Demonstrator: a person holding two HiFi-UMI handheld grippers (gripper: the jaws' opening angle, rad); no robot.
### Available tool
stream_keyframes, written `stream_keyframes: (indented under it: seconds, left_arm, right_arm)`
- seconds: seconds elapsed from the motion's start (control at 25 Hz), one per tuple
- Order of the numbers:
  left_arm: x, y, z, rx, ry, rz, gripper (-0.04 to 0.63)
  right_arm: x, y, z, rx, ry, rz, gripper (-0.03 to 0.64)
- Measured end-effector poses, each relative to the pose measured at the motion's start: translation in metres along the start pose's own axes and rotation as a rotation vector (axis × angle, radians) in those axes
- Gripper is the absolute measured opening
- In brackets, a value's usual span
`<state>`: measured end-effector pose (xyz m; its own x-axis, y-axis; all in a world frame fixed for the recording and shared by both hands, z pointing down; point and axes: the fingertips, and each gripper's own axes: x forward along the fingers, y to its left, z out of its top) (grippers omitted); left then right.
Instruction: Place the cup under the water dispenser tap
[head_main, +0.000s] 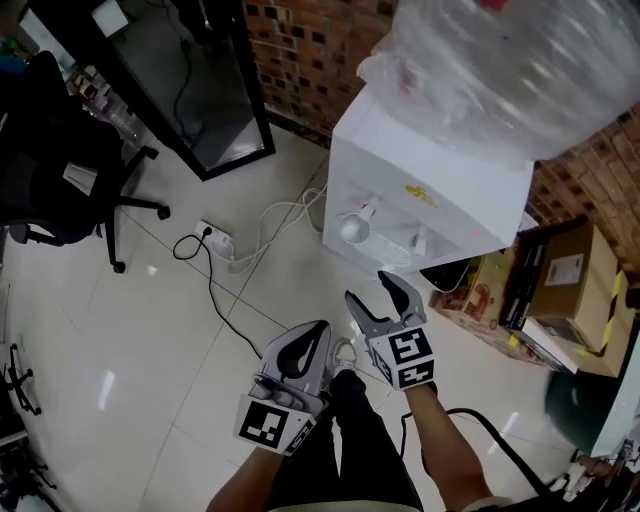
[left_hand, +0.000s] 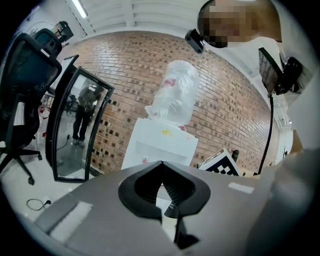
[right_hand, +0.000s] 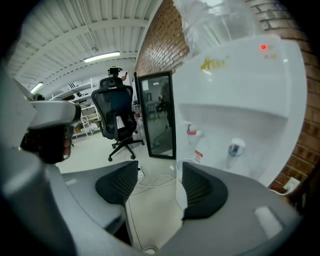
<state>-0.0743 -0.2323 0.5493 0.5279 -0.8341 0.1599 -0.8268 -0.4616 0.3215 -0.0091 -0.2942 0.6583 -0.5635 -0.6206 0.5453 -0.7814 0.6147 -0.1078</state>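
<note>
A white tiled floor (head_main: 150, 330) runs up to a brick wall (head_main: 310, 60), where a white water dispenser (head_main: 440, 190) stands with a plastic-wrapped bottle (head_main: 520, 70) on top.

The right gripper (right_hand: 159, 167) has its jaws apart, a moderate gap with only floor and cable showing between the ribbed pads; it grips nothing. In the head view the right gripper (head_main: 366, 286) is raised in front of the dispenser, aimed at its recess and a little downward. Just past its right jaw stands the cup (right_hand: 180, 165), apart from the pads.

The cup (head_main: 352, 229) sits in the dispenser's recess directly below the red tap (head_main: 368, 209), upright, its long axis vertical and its open mouth facing up. A second tap (head_main: 420, 240) is beside it to the right, with nothing under it.

The left gripper (left_hand: 161, 164) has its jaws closed, tips meeting and nothing held. In the head view the left gripper (head_main: 320, 330) is lower and nearer the person's legs, beside the right one.

Further out, a power strip (head_main: 215, 238) with white and black cables lies on the floor, cardboard boxes (head_main: 570, 290) sit to the dispenser's right, and a black office chair (head_main: 60, 170) stands near a black-framed glass panel (head_main: 190, 90) at the left.
</note>
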Motion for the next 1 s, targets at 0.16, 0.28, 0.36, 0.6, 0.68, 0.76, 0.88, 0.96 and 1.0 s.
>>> stream_keyframes:
  seconds: [0.16, 0.28, 0.36, 0.6, 0.68, 0.76, 0.88, 0.96, 1.0]
  left_arm:
    - [-0.020, -0.017, 0.025, 0.019, -0.002, -0.022, -0.009]
    - [-0.028, -0.030, 0.041, 0.033, -0.015, -0.043, -0.009]
    - [-0.033, -0.040, 0.053, 0.046, -0.023, -0.062, -0.009]
    - [-0.058, -0.071, 0.085, 0.105, -0.045, -0.143, -0.009]
    - [-0.068, -0.077, 0.094, 0.123, -0.055, -0.156, -0.009]
    - [-0.080, -0.081, 0.098, 0.138, -0.055, -0.159, -0.009]
    - [-0.098, -0.084, 0.101, 0.128, -0.056, -0.138, -0.009]
    - [-0.107, -0.088, 0.104, 0.112, -0.070, -0.134, -0.009]
    - [-0.111, -0.091, 0.107, 0.108, -0.079, -0.142, -0.009]
  right_arm:
    - [-0.039, 0.032, 0.035, -0.015, -0.052, 0.008, 0.247]
    - [-0.068, 0.047, 0.060, -0.028, -0.095, 0.009, 0.205]
    - [-0.087, 0.057, 0.072, -0.035, -0.115, 0.010, 0.179]
    - [-0.140, 0.086, 0.100, -0.054, -0.173, 0.007, 0.086]
    - [-0.154, 0.096, 0.107, -0.054, -0.186, 0.008, 0.062]
    - [-0.168, 0.108, 0.114, -0.030, -0.205, 0.014, 0.051]
    - [-0.189, 0.127, 0.125, 0.000, -0.237, 0.024, 0.036]
    - [-0.200, 0.136, 0.130, 0.001, -0.248, 0.021, 0.028]
    - [-0.205, 0.139, 0.132, 0.005, -0.251, 0.018, 0.026]
